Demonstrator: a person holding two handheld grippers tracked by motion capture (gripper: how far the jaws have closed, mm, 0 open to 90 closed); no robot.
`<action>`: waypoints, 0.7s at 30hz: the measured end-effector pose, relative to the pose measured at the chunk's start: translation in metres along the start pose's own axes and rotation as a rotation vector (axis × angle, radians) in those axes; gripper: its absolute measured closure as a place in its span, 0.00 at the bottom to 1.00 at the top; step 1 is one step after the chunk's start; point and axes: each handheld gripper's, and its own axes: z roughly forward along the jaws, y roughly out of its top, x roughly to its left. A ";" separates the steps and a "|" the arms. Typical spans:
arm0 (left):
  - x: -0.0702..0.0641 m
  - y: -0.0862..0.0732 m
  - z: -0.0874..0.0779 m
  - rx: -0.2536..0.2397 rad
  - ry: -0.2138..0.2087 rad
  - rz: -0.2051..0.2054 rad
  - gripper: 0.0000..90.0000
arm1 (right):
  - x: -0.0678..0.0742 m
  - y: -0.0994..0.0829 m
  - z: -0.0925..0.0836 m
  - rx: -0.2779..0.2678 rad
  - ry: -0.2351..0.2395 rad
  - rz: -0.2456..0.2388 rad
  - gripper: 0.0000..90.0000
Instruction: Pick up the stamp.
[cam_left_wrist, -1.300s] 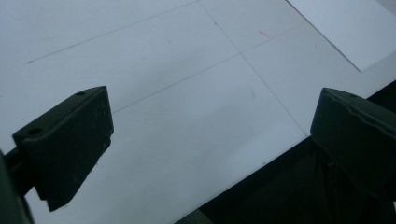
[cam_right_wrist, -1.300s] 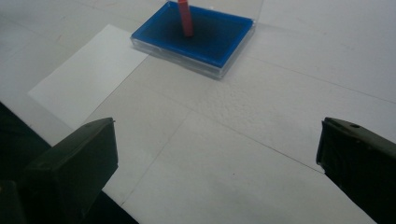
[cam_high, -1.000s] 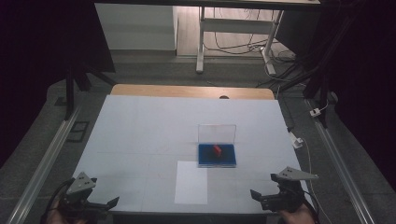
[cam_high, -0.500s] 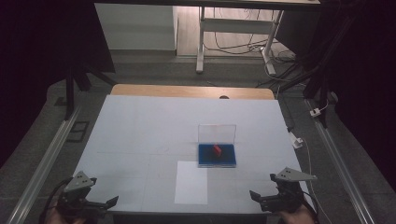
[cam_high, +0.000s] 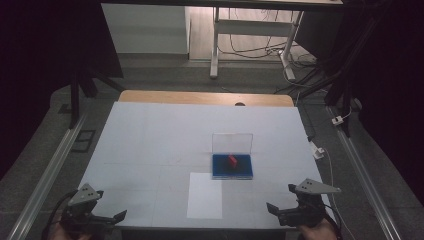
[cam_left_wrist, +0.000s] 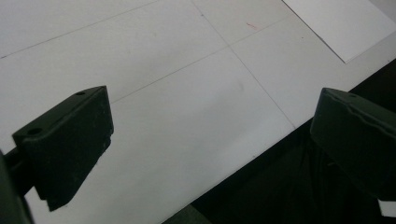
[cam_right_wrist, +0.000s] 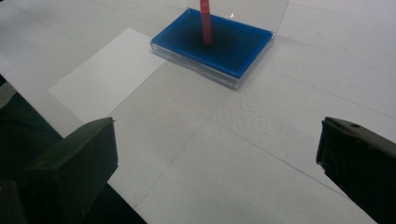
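Waiting: both tools idle at the near table edge
Table (cam_high: 150, 140): white, paper sheet (cam_high: 205, 195) lying near its front
Box (cam_high: 232, 166): blue tray, clear lid upright, near centre
Red piece (cam_high: 232, 160): standing in the tray
Left gripper (cam_high: 107, 218): jaws apart, empty
Right gripper (cam_high: 278, 210): jaws apart, empty
Next: probably reach forward to the box

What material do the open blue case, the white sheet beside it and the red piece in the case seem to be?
Case: probably hard clear plastic; see-through lid and edges, glossy, with a matte blue lining.
Sheet: likely paper; thin, flat, matte white.
Red piece: unclear, perhaps plastic; smooth, even colour.
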 end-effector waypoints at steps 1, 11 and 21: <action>0.000 0.000 0.000 0.000 0.000 0.001 0.00 | 0.000 0.000 0.001 0.000 0.006 -0.004 0.00; 0.000 0.000 0.000 -0.003 -0.005 -0.002 0.00 | 0.003 0.005 0.004 -0.016 0.037 -0.015 0.00; 0.000 0.000 0.000 -0.002 -0.004 0.001 0.00 | 0.006 0.011 0.014 -0.016 0.071 -0.031 0.00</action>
